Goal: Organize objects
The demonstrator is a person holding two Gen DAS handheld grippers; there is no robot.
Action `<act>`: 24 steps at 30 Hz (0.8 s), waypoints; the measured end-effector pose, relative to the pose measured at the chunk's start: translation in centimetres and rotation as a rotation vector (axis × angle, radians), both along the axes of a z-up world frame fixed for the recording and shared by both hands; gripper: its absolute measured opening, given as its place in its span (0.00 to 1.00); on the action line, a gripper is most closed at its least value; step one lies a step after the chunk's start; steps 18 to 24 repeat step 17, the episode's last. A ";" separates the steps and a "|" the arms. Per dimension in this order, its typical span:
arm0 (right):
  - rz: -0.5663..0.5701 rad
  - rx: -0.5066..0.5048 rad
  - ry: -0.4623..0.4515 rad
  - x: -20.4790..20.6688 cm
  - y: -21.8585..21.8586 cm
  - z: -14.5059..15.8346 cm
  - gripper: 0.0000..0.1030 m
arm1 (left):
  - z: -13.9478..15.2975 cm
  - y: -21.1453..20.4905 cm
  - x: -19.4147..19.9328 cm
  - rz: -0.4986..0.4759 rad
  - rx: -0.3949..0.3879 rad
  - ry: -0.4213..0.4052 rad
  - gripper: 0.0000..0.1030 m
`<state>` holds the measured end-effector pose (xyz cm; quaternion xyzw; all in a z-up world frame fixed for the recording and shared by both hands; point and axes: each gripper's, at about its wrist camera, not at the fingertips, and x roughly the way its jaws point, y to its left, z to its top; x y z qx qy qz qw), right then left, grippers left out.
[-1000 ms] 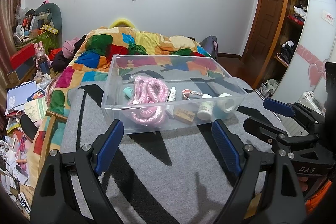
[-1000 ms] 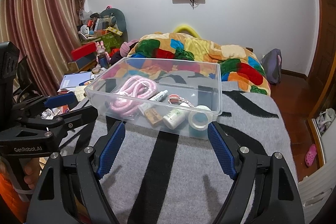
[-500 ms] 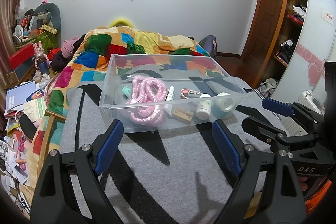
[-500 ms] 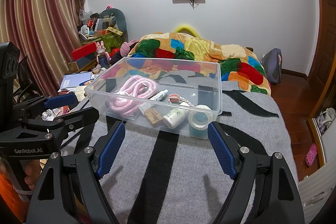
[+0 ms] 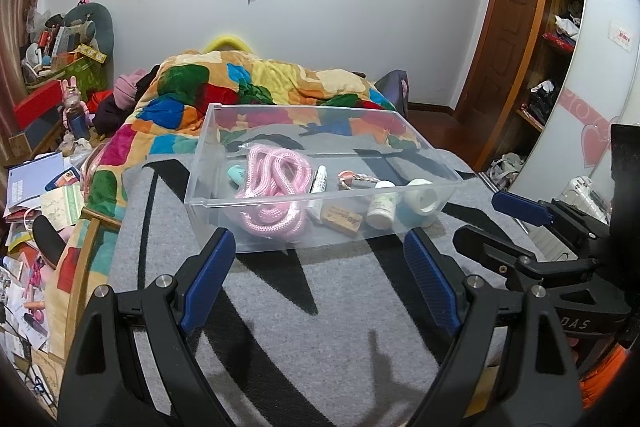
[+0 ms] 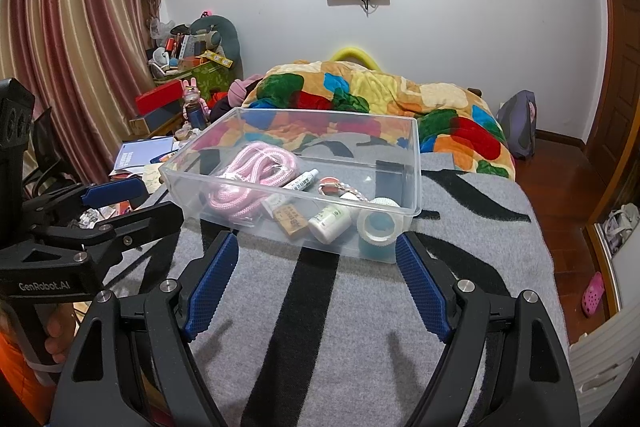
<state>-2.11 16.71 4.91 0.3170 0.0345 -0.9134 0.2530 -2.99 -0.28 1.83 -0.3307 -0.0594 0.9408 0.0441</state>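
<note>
From the left wrist camera, the left gripper (image 5: 316, 259) is hovering over a grey blanket (image 5: 304, 323) with black stripes, its blue-padded fingers spread wide and gripping nothing. Just beyond the fingertips a clear plastic bin (image 5: 280, 205) is sitting on the blanket. Inside it, a coiled pink rope (image 5: 276, 187) is lying toward the left, with a small teal item (image 5: 236, 174) beside it at the far left. A white tube (image 5: 319, 179) is lying to the right of the rope, a tan block (image 5: 340, 218) near the front wall, then a white bottle (image 5: 382, 205) and a roll of tape (image 5: 420, 197) at the right end. A braided keychain (image 5: 358, 179) is lying behind the bottle. The right gripper (image 5: 496, 223) is showing at the right edge, fingers parted. A patchwork quilt (image 5: 256, 83) is bunching up behind the bin.

From the right wrist camera, the right gripper (image 6: 316, 259) is likewise standing wide apart and carrying nothing, just short of the clear plastic bin (image 6: 416, 163). The pink rope (image 6: 248, 179), white tube (image 6: 302, 183), tan block (image 6: 292, 221), white bottle (image 6: 330, 221) and roll of tape (image 6: 378, 227) are all lying within it. The left gripper (image 6: 156, 195) is reaching in from the left, its fingers parted, close to the bin's left corner
</note>
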 end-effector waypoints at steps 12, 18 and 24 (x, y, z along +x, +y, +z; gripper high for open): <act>0.000 0.000 -0.007 0.1 0.1 -0.4 0.76 | -0.1 0.4 0.0 -0.008 -0.017 -0.006 0.84; 0.000 0.000 -0.007 0.1 0.1 -0.4 0.76 | -0.1 0.5 0.0 -0.011 -0.020 -0.006 0.84; 0.000 0.000 -0.007 0.1 0.1 -0.4 0.76 | -0.1 0.5 0.0 -0.011 -0.020 -0.006 0.84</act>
